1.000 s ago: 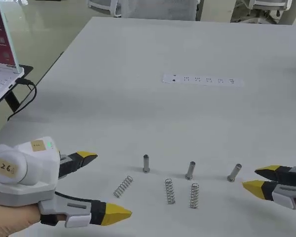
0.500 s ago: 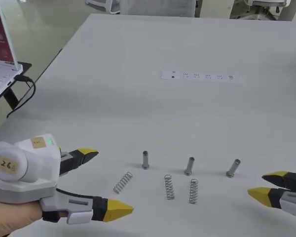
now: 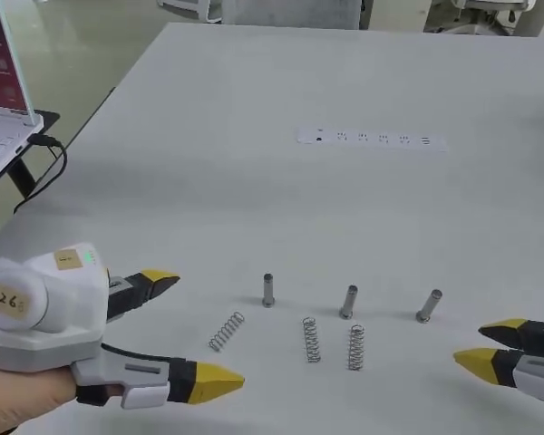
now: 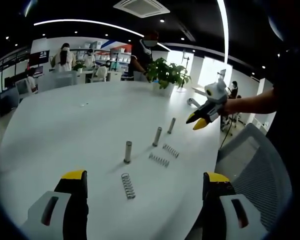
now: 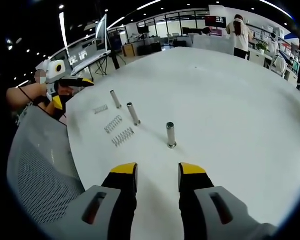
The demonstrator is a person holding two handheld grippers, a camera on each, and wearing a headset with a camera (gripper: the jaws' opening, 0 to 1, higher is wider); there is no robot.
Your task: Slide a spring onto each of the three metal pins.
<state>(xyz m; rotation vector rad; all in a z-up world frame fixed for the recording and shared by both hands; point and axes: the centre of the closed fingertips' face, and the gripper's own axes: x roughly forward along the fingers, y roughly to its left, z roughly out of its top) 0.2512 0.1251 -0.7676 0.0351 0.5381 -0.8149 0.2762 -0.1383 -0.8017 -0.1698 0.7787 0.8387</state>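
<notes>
The right gripper point(image 3: 469, 343) is cut off by the head view's right edge: we get the yellow tips and a bit of grey body. The hand point(image 3: 23, 399) under the left gripper point(image 3: 208, 331) runs off the bottom left corner. The laptop point(image 3: 0, 86) is clipped at the left edge, with a black cable point(image 3: 53, 168) hanging beside it. The springs are too small for us to count coils.

The head view gives us the power strip point(image 3: 372, 140) far back on the white table point(image 3: 254, 181). The gripper views give us office background and distant people instead, blurry. The left gripper view catches the right gripper low over the table past the pins, and the right gripper view catches the left one beyond them.

All three pins stand upright in a row: left pin point(image 3: 268, 290), middle pin point(image 3: 348, 302), right pin point(image 3: 428, 305). All are bare. The springs lie flat just in front of them: left spring point(image 3: 225, 332) angled, middle spring point(image 3: 311, 339) and right spring point(image 3: 355, 348) side by side, apart from each other.

The left gripper sits low at the near left, jaws spread wide, empty, pointing toward the left spring. The right gripper is low at the near right, its jaws a narrow gap apart, empty, aimed at the right pin.
</notes>
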